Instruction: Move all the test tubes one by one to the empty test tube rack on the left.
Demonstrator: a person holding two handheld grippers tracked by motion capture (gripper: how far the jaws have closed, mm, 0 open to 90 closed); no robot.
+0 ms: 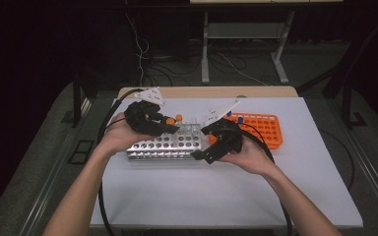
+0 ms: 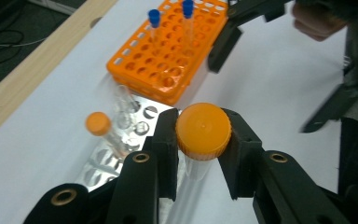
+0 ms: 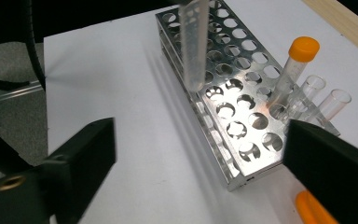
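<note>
Transfer of the orange-capped tube (image 2: 203, 133) is under way: the left gripper (image 2: 203, 140) clamps its cap and holds it hanging above the metal rack (image 3: 242, 100), while the right gripper (image 3: 200, 168) stands wide and empty. Next, the tube's tip must be aligned over a free hole and lowered straight. Both hands sit low over the rack, with the left gripper pointing steeply down.

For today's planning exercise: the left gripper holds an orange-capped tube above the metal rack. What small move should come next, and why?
Probably lower the tube into a free hole of the metal rack. The left gripper is clamped on its cap, the tube's tip hangs just over the holes, and the right gripper stands open, holding nothing.
</note>
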